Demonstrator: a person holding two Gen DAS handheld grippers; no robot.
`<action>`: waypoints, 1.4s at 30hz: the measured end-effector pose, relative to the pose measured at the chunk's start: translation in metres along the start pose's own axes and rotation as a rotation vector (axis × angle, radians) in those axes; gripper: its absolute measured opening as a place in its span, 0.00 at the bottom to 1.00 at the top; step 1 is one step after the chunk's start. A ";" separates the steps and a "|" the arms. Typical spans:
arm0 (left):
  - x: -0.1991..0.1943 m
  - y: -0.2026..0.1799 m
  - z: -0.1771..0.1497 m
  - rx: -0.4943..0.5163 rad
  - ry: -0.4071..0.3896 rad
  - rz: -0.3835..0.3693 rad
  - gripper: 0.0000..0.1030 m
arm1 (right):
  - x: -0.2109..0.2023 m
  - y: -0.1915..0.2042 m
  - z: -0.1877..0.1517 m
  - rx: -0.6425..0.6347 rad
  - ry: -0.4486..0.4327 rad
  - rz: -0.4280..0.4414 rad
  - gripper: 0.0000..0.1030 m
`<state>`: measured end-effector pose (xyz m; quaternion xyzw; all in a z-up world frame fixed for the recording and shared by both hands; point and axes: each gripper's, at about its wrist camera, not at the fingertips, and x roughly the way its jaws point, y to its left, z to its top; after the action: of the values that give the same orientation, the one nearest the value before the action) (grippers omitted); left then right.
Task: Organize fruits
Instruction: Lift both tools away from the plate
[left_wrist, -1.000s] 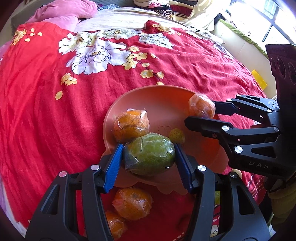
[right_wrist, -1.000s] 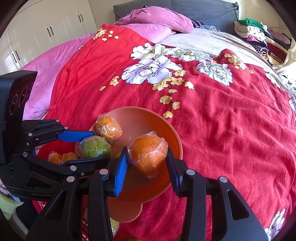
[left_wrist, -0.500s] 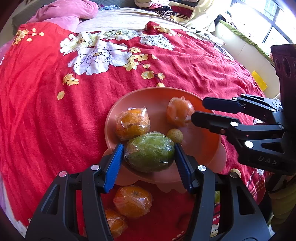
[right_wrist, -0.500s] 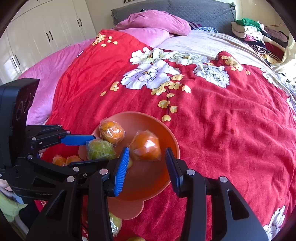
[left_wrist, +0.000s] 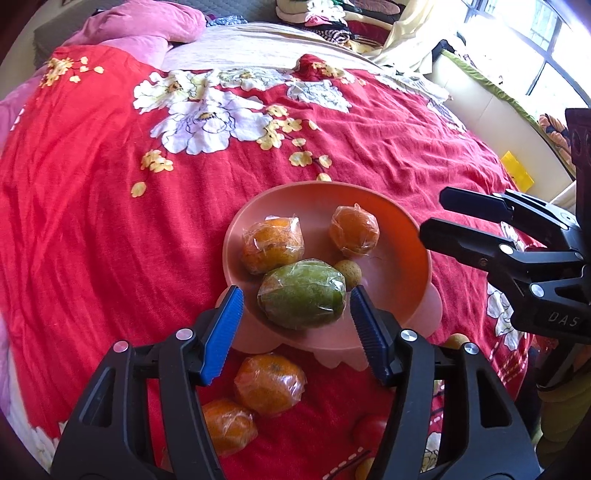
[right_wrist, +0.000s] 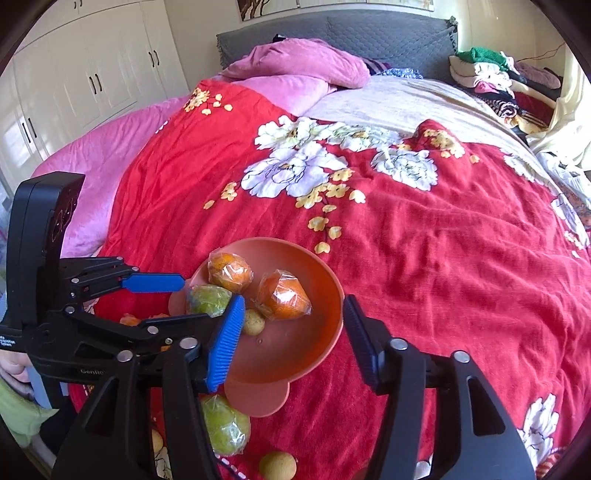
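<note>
An orange-pink bowl (left_wrist: 402, 266) sits on the red floral bedspread. In it lie a wrapped green fruit (left_wrist: 303, 293), two wrapped oranges (left_wrist: 272, 244) (left_wrist: 354, 230) and a small yellowish fruit (left_wrist: 347, 269). My left gripper (left_wrist: 295, 310) is open, its blue pads on either side of the green fruit but apart from it. My right gripper (right_wrist: 291, 336) is open and empty above the bowl (right_wrist: 325, 332), just behind the released orange (right_wrist: 282, 295). The green fruit (right_wrist: 207, 300) also shows in the right wrist view.
Loose on the bedspread near the front edge lie two wrapped oranges (left_wrist: 269, 384) (left_wrist: 229, 424), a red fruit (left_wrist: 369, 430), a wrapped green fruit (right_wrist: 225, 424) and a small yellow fruit (right_wrist: 277, 465). Pink pillows (right_wrist: 295, 62) and piled clothes (right_wrist: 491, 74) lie at the far end.
My right gripper opened, dropped its orange into the bowl and drew back. My left gripper opened off the green fruit, which now rests in the bowl.
</note>
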<state>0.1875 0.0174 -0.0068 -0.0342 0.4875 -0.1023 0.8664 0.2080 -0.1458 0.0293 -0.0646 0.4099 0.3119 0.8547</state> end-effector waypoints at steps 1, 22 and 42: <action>-0.003 0.000 0.000 -0.003 -0.006 0.001 0.54 | -0.002 0.001 0.000 -0.002 -0.003 -0.006 0.55; -0.044 0.005 -0.007 -0.041 -0.077 0.045 0.76 | -0.035 0.024 -0.007 -0.048 -0.062 -0.062 0.73; -0.086 0.002 -0.016 -0.045 -0.171 0.133 0.90 | -0.067 0.031 -0.011 -0.031 -0.126 -0.068 0.81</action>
<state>0.1312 0.0375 0.0566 -0.0298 0.4153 -0.0300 0.9087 0.1510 -0.1569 0.0758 -0.0718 0.3481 0.2926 0.8877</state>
